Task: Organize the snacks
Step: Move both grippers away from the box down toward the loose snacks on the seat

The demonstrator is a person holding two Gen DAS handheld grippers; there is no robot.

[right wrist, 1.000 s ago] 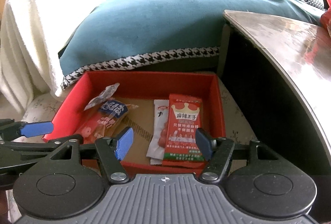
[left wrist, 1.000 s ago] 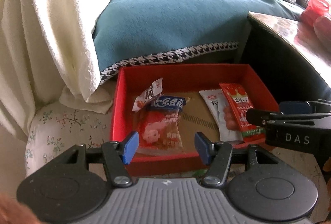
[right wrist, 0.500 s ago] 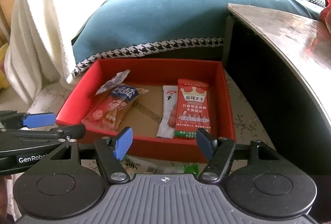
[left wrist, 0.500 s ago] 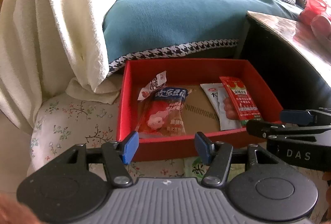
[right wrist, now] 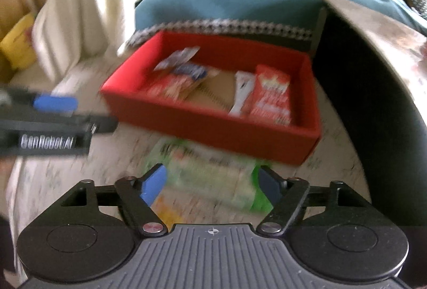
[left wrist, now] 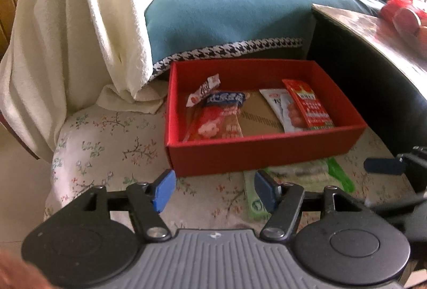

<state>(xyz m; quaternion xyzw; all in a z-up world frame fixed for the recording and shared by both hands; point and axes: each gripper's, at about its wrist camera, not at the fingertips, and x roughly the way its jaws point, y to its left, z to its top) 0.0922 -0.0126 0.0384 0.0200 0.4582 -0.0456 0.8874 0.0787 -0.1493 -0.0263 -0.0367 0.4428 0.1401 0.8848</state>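
Note:
A red box sits on a floral cushion and holds several snack packets: a red and blue one, a white one and a red one. A green snack packet lies flat on the cushion in front of the box. My left gripper hovers over the cushion before the box, jaws opening, nothing between them. My right gripper hangs just above the green packet, jaws opening, pads apart from it. The right wrist view is blurred.
A floral cushion carries the box. A cream towel drapes at the left and a teal blanket lies behind. A dark table stands close at the right with red items on top.
Both grippers have pulled back from the box toward its near side, and both sets of jaws stand wider. The green packet in front of the box has come into view.

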